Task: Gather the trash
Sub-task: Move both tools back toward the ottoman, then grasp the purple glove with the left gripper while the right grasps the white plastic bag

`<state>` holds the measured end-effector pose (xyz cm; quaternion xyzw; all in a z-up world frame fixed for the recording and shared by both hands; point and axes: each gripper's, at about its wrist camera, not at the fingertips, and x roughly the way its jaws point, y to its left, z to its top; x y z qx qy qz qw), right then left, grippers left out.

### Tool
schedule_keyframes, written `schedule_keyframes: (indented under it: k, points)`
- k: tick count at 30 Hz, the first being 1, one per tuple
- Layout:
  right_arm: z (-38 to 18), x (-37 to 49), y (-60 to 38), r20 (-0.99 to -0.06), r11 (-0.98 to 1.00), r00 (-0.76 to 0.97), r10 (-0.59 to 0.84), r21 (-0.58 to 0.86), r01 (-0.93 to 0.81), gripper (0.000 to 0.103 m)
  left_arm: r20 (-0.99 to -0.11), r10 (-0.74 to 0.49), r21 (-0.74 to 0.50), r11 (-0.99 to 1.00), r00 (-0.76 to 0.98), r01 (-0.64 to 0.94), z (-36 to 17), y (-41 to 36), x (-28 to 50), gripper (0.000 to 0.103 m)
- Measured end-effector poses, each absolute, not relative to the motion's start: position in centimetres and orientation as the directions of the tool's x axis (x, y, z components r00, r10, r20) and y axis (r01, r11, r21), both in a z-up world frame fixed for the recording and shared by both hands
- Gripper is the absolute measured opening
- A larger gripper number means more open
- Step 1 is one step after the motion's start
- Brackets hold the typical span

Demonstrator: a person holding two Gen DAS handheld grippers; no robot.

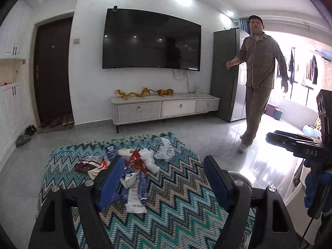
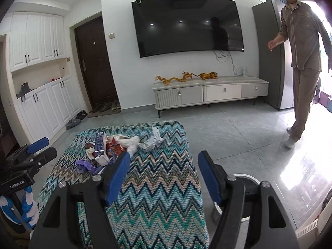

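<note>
Zigzag cloth (image 1: 176, 186) – trash pile (image 1: 132, 166) on top | L gripper (image 1: 164, 182) wide, empty | R gripper (image 2: 164, 176) wide, empty – both above cloth

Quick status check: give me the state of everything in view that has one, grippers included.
left gripper: open, nothing held
right gripper: open, nothing held
trash pile: loose on the zigzag cloth, uncollected
bin: open-topped, beside the cloth
TV: off
front door: closed
cabinet drawers: closed
</note>
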<state>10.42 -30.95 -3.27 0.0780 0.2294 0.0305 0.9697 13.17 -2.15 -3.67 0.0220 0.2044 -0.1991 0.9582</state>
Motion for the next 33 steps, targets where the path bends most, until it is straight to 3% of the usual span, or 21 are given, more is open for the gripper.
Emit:
schedule_keyframes:
  k: [7, 23, 33]
  points:
    - [-3.2, 11.9, -27.7, -0.444, 0.981, 0.88, 0.168, 0.159, -0.107, 0.067, -0.42, -0.282, -0.058, 0.957, 0.863, 0.284, -4.9, 2.5, 14.1, 0.084]
    - [-8.5, 18.6, -26.9, -0.515, 0.964, 0.818, 0.257, 0.203, -0.174, 0.067, -0.546, -0.061, -0.084, 0.996, 0.835, 0.017, -11.0, 11.3, 19.6, 0.087]
    - [-13.6, 25.0, -26.9, -0.604, 0.952, 0.74, 0.297, 0.242, -0.185, 0.067, -0.634, -0.115, -0.096, 0.993, 0.765, 0.07, -15.3, 9.5, 25.0, 0.09]
